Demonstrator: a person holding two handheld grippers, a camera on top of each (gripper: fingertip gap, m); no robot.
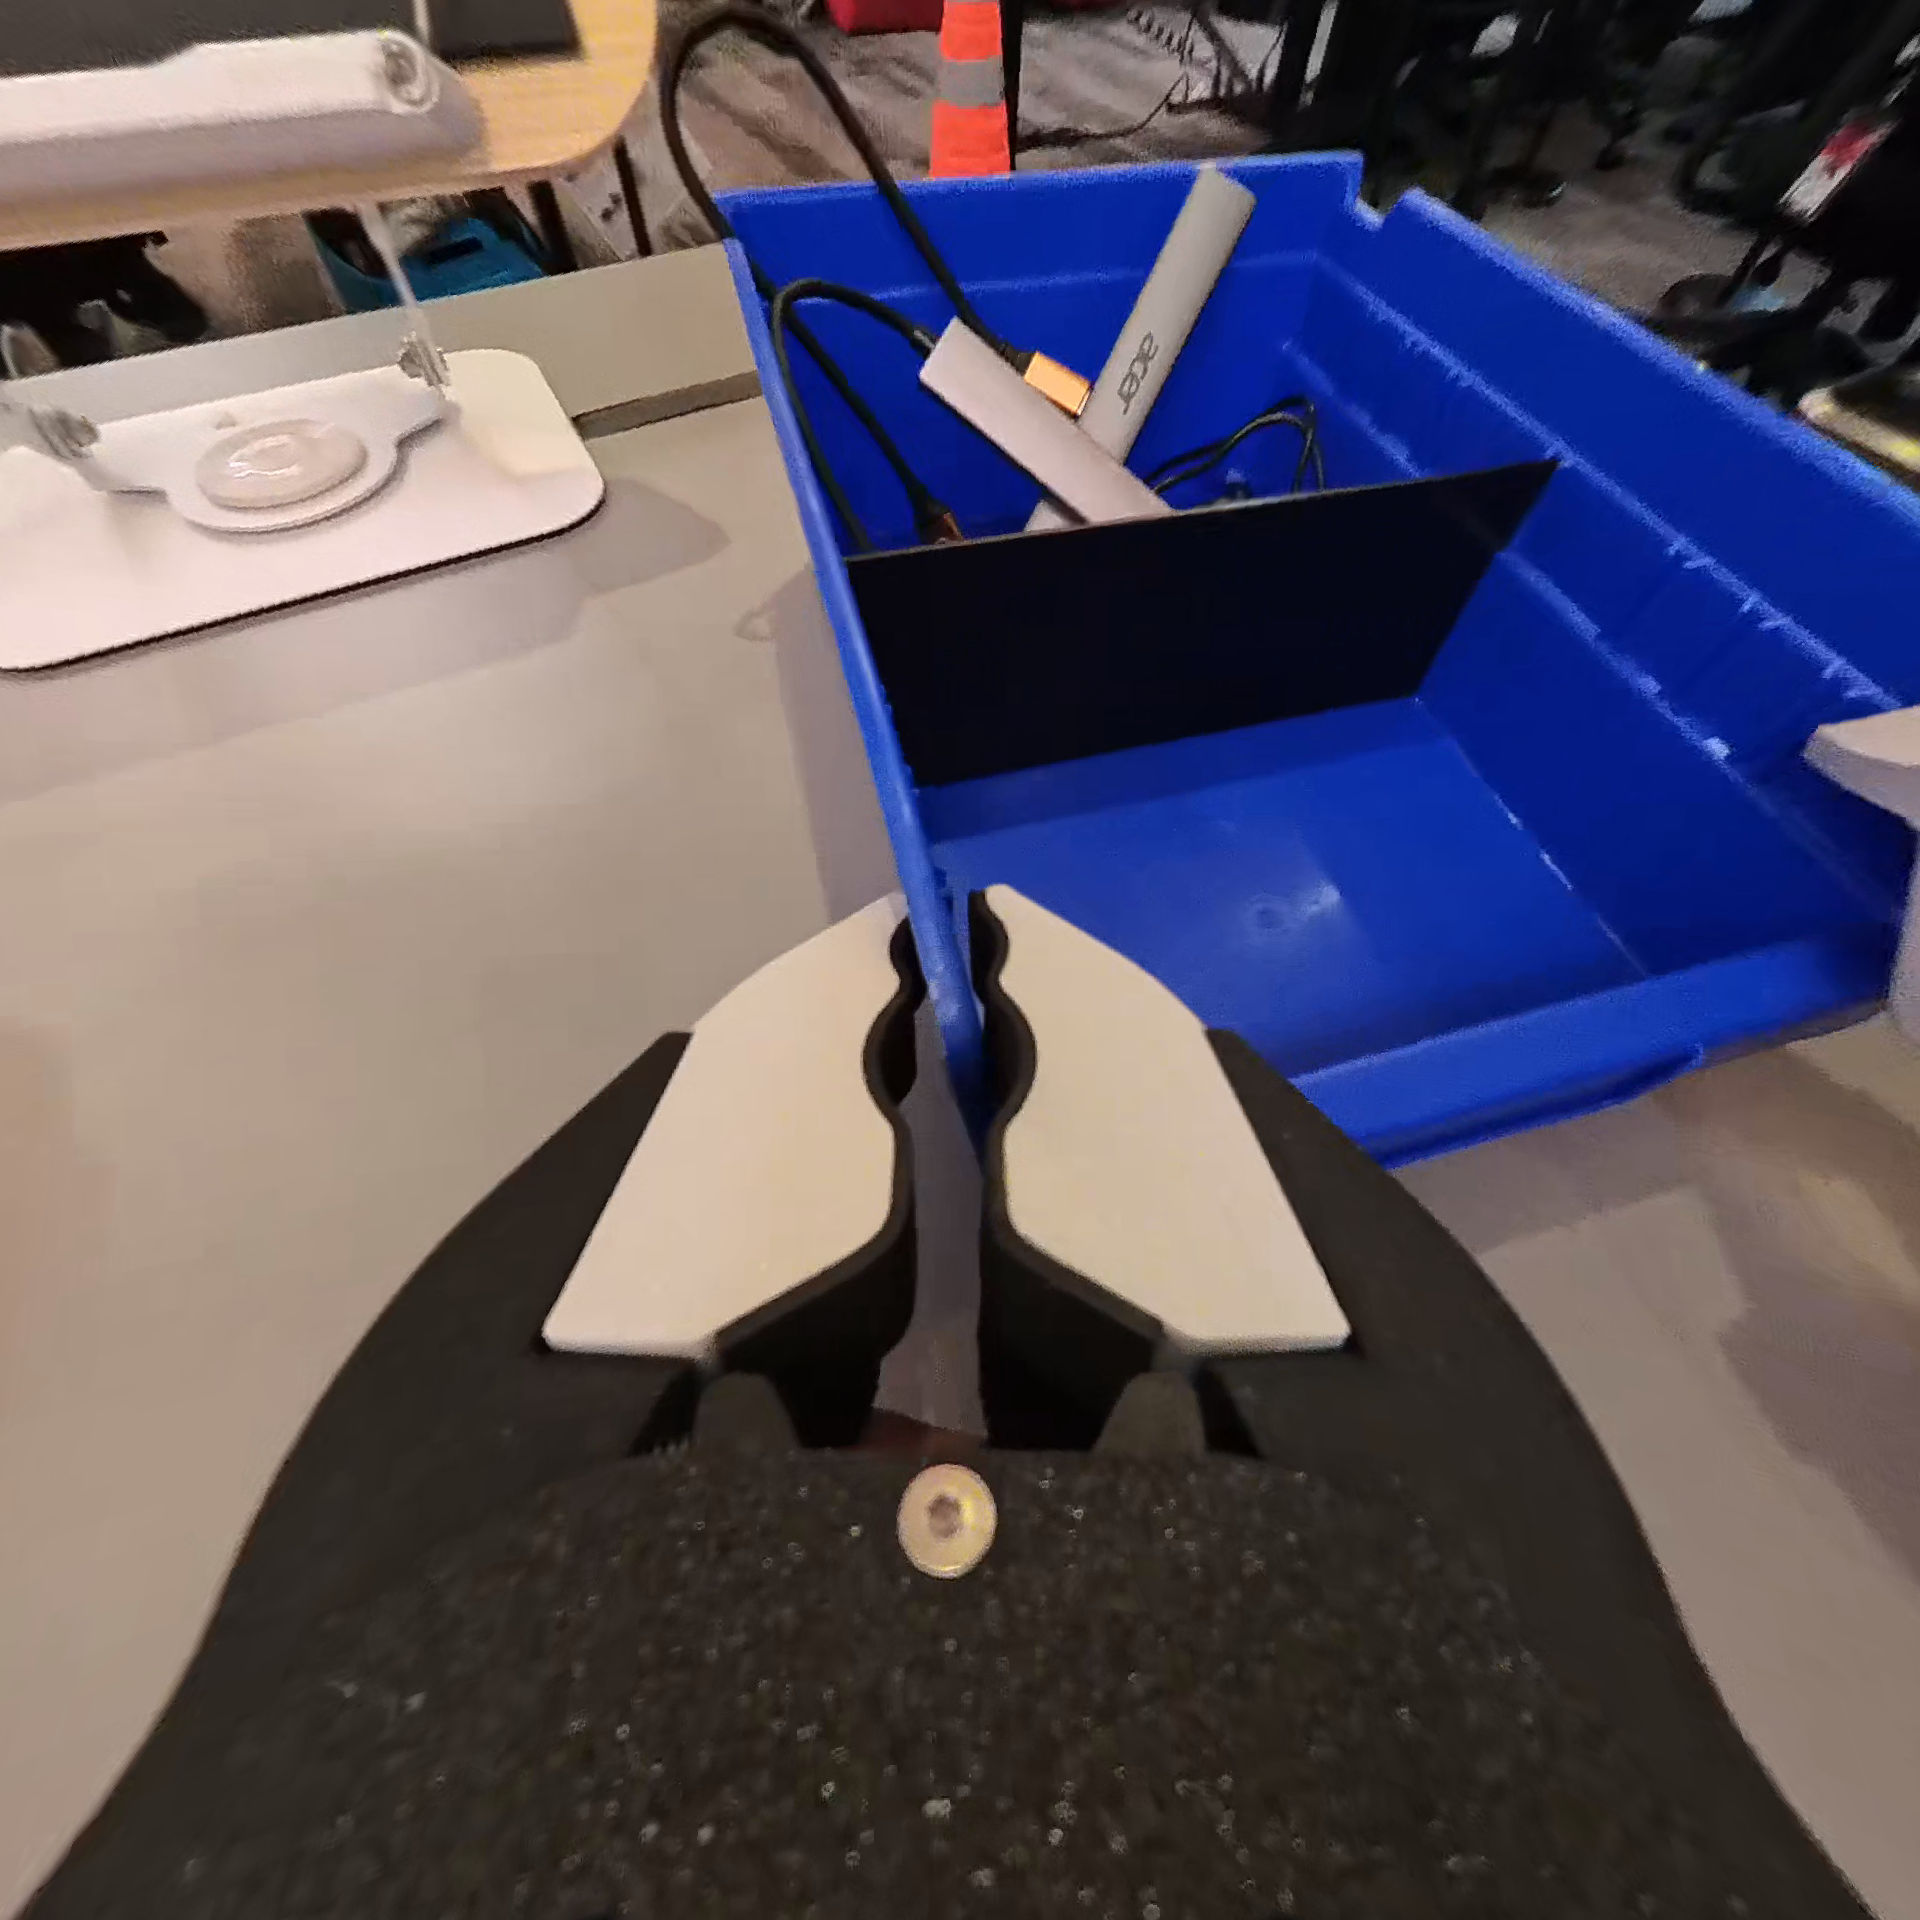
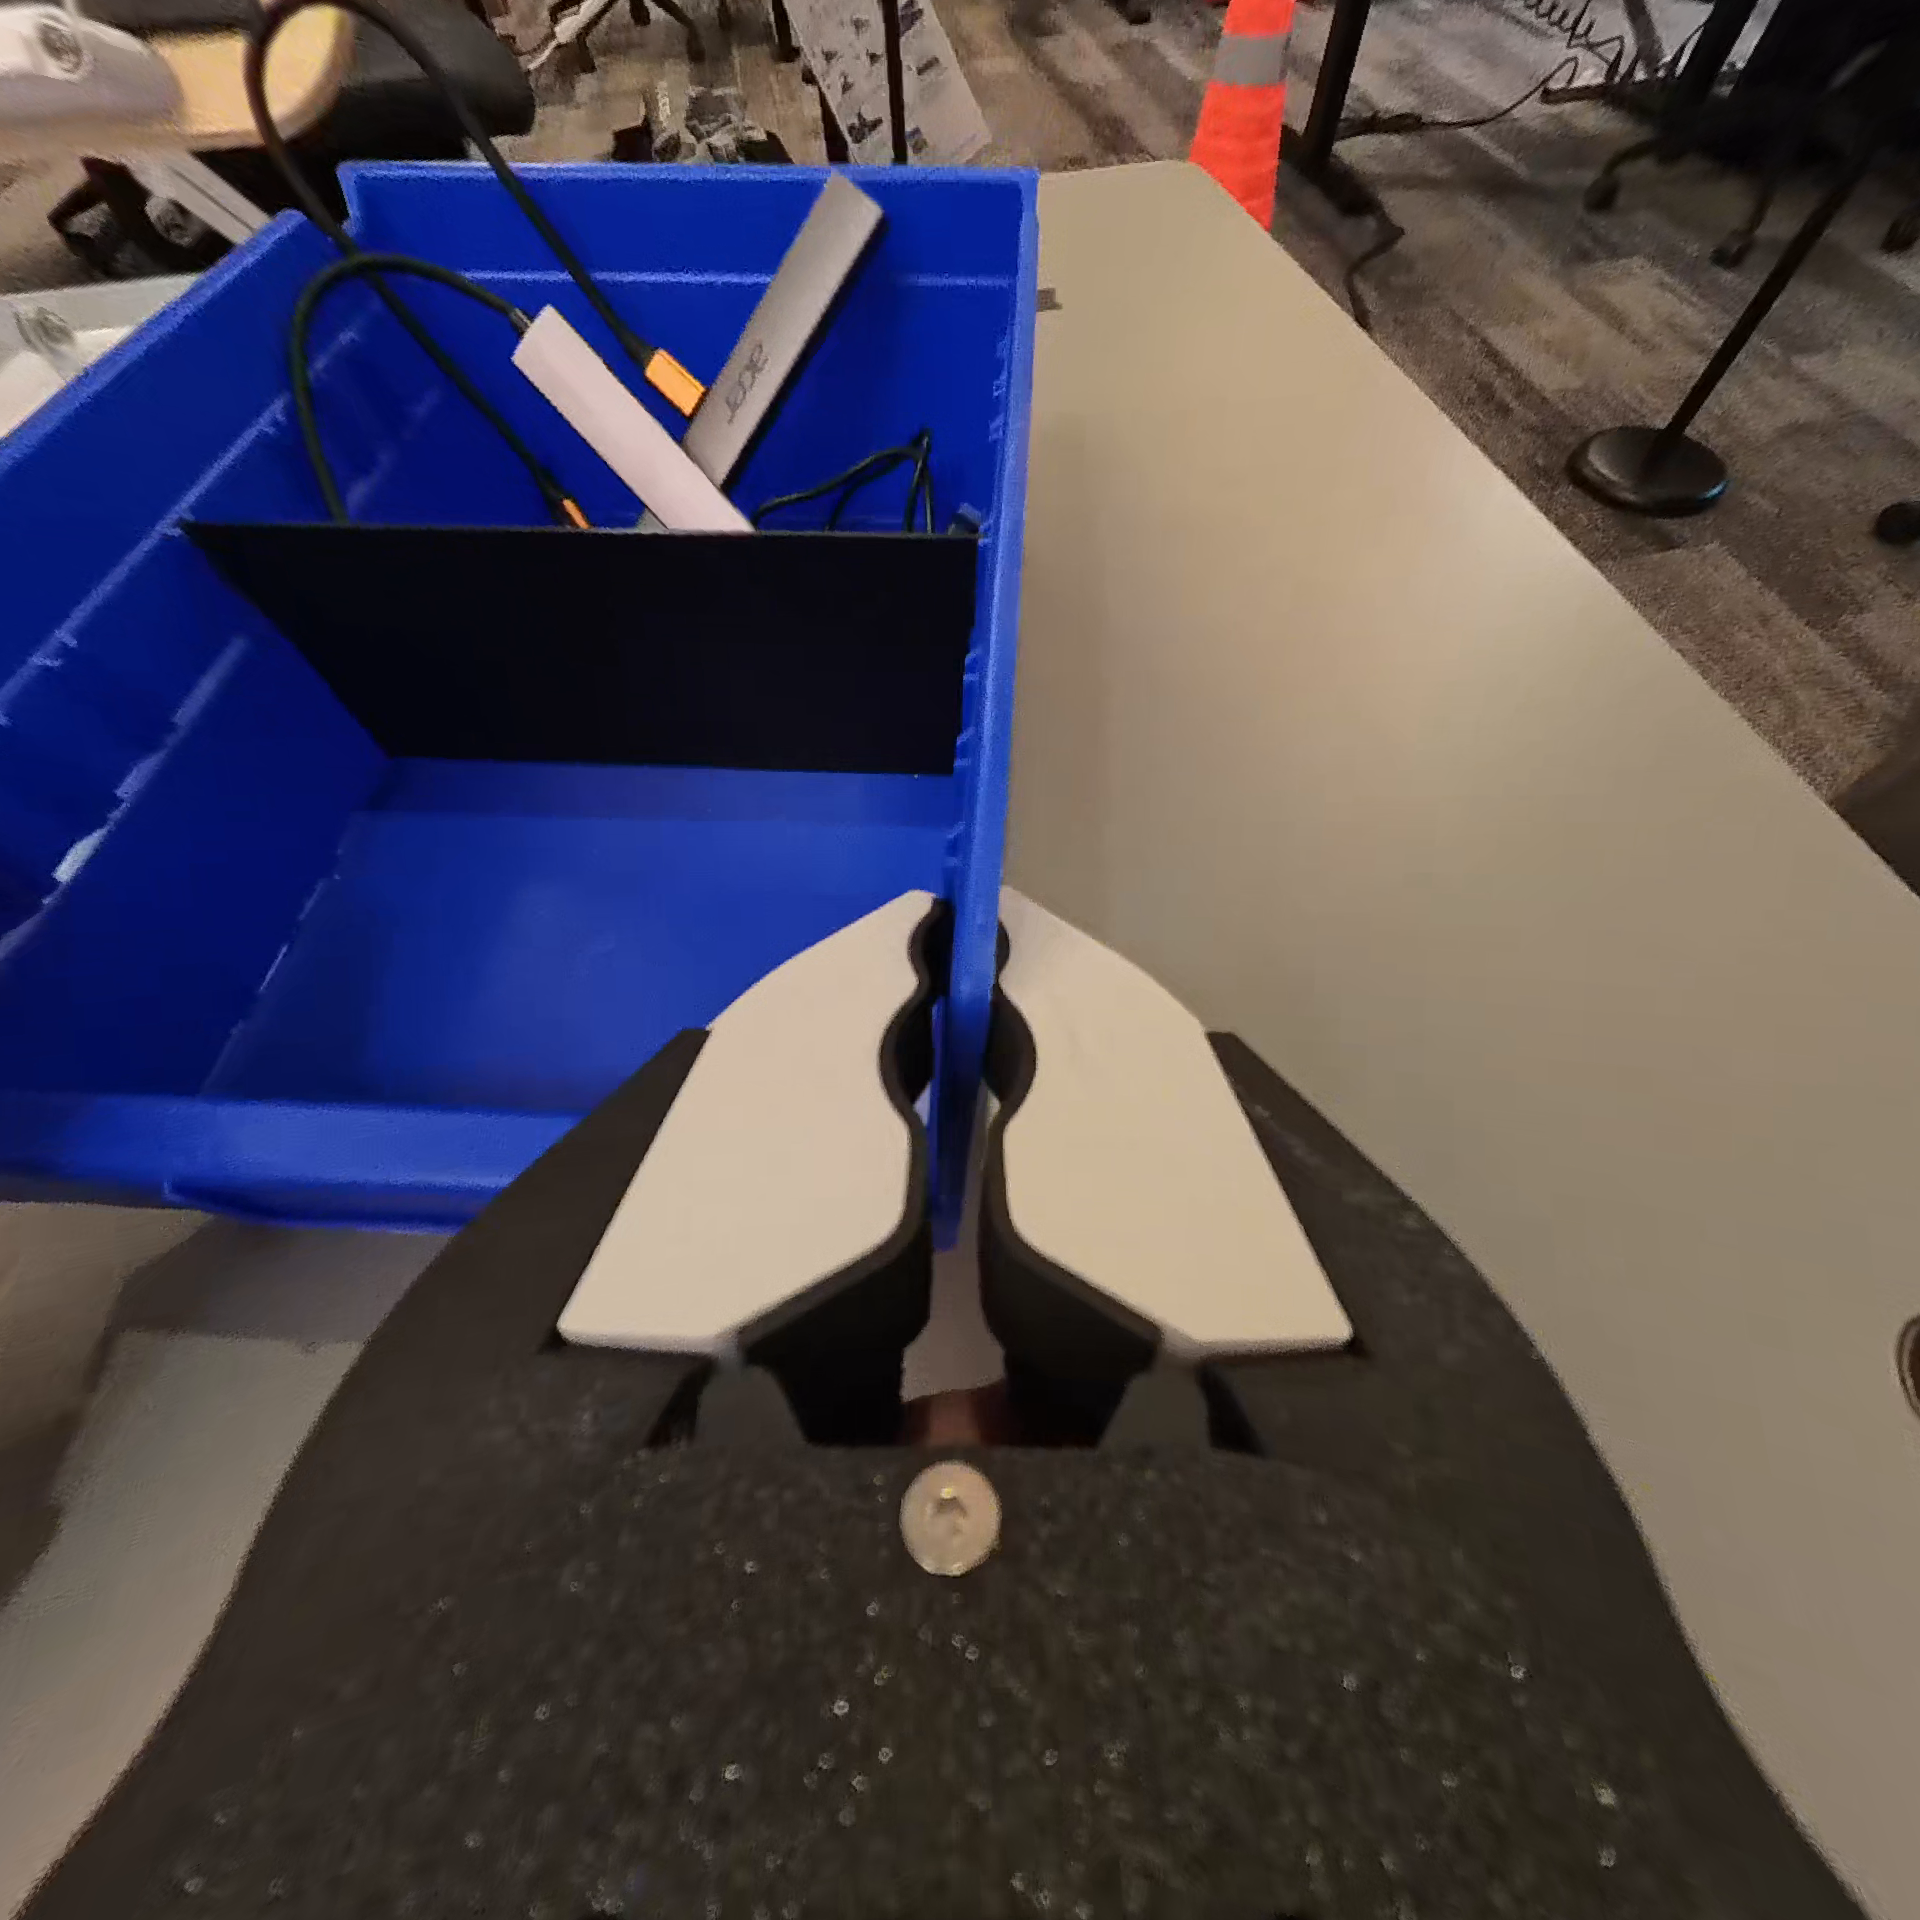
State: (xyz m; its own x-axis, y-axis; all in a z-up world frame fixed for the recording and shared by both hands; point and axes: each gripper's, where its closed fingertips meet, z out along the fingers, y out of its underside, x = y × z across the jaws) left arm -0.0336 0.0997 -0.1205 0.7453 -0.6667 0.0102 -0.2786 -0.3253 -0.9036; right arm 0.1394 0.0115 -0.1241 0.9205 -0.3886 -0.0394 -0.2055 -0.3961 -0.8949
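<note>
In the left wrist view, the left gripper (image 1: 940, 935) is seen clamped on the left wall of a blue bin (image 1: 1558, 665), near its front corner, and the bin is set on the grey surface (image 1: 364, 987) beside a white stand (image 1: 260, 468). In the right wrist view, the right gripper (image 2: 961, 935) is seen clenched on the bin's (image 2: 312, 935) right wall, near the front corner. Behind a dark divider (image 2: 623, 644), two grey hubs (image 2: 634, 426) and black cables (image 2: 343, 312) are held in the far compartment.
</note>
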